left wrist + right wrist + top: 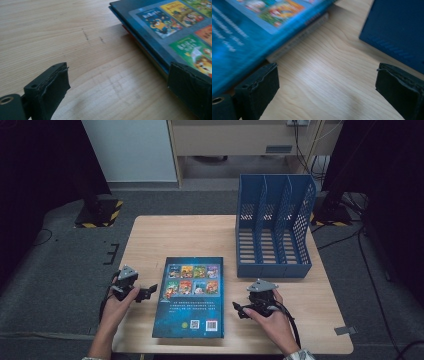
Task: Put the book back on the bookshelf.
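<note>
Lying flat near the front edge of the table (150, 237), a stack of books (190, 297) is flanked by both grippers, and its long axis runs from 6 to 12 o'clock in the high view. The left gripper (150, 292) is held just beside the stack's left long edge, at about 9 o'clock from its middle, pointing toward 3 o'clock; its jaws are spread wide, and in the left gripper view one jaw is seen at the edge of the top cover (175, 27) while the other hangs over bare wood. The right gripper (238, 310) is placed at about 3 o'clock from the stack, pointing toward 9 o'clock, jaws likewise apart and nothing held between them. It is judged slightly farther from the stack's edge than the left one. A blue file rack (274, 227) is seen at roughly 1 o'clock from the stack, near but apart. A squeeze from both long sides is judged the likely next move.
</note>
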The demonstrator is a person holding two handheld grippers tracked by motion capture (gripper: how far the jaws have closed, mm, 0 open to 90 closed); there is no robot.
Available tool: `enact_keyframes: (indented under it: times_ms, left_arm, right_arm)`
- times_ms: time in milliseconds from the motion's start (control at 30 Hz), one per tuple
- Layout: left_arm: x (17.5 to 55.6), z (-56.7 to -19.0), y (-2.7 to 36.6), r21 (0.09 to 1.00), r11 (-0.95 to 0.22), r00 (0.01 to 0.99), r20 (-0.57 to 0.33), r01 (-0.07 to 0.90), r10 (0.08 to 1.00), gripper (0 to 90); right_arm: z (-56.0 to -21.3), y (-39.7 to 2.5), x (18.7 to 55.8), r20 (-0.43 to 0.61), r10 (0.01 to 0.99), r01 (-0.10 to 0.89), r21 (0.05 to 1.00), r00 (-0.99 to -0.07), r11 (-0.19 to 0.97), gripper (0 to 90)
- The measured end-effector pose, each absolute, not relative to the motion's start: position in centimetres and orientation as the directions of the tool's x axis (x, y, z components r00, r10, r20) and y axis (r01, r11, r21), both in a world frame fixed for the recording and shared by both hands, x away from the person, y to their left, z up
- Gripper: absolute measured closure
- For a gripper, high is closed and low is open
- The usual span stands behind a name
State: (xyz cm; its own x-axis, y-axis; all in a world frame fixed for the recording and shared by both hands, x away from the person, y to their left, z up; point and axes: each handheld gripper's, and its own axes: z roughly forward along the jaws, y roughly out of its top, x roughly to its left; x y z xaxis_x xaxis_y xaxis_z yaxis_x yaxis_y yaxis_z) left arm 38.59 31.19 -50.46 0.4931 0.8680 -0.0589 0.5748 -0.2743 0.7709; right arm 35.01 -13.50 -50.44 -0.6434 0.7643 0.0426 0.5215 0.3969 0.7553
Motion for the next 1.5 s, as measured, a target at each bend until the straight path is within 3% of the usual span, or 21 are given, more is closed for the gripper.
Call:
enact_keyframes:
  times_ms: [233,567,867,1200,1333,1500]
  left_arm:
    - [38.2,-49.8,29.1,0.789,-0.26,0.565,-0.131,0.557,0.815,3.7]
    - [37.8,-50.1,25.9,0.764,-0.336,0.638,-0.125,0.55,0.76,3.6]
    - [38.0,-50.7,25.4,0.75,-0.348,0.646,-0.135,0.562,0.752,2.5]
    - [38.3,-51.4,25.4,0.735,-0.296,0.63,-0.223,0.61,0.744,0.0]
    - [38.5,-51.6,25.6,0.729,-0.277,0.621,-0.251,0.626,0.743,0.0]
    - [39.0,-52.1,25.6,0.702,-0.243,0.612,-0.335,0.669,0.717,0.0]
  right_arm:
    - [-48.4,-11.3,34.1,0.073,0.689,0.455,0.799,-0.722,0.393,5.5]
    - [-49.5,-6.8,35.0,0.106,0.58,0.426,0.785,-0.808,0.45,6.2]
    - [-50.4,-5.9,36.5,0.099,0.602,0.451,0.76,-0.792,0.468,2.5]
    - [-50.8,-5.9,36.9,0.136,0.623,0.488,0.755,-0.771,0.438,0.1]
    - [-51.1,-6.3,37.1,0.196,0.629,0.532,0.744,-0.752,0.404,0.4]
    - [-51.3,-6.5,37.3,0.232,0.626,0.554,0.737,-0.745,0.387,0.4]
